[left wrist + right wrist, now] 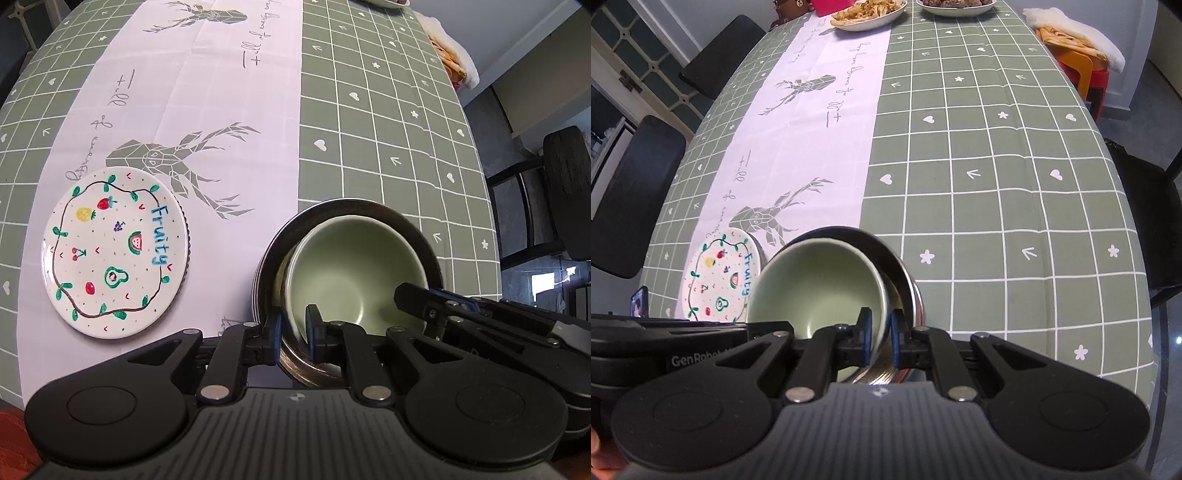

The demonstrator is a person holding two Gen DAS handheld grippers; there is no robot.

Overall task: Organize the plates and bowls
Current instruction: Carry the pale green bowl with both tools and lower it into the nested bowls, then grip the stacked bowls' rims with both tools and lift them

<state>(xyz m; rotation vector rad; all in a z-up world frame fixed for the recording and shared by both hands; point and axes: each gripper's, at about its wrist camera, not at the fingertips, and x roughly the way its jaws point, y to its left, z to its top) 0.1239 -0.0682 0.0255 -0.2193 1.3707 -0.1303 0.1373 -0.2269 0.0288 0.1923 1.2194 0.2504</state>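
Observation:
A pale green bowl (351,273) nests tilted inside a steel bowl (369,208) near the table's front edge. My left gripper (294,332) is shut across the nested rims on their left side, one pad inside the green bowl and one outside. My right gripper (881,334) is shut on the green bowl (812,280) at its right rim, with the steel bowl (905,273) just beyond its outer pad. Left of the bowls a white "Fruity" plate (114,254) lies flat on a dark ribbed dish (187,236). The plate (720,280) also shows in the right wrist view.
The green checked tablecloth (997,184) has a white runner (820,147) down its middle. Two dishes of food (868,14) stand at the far end. Black chairs (635,192) line the left side, another (1145,214) the right. An orange stool with a cushion (1075,40) is far right.

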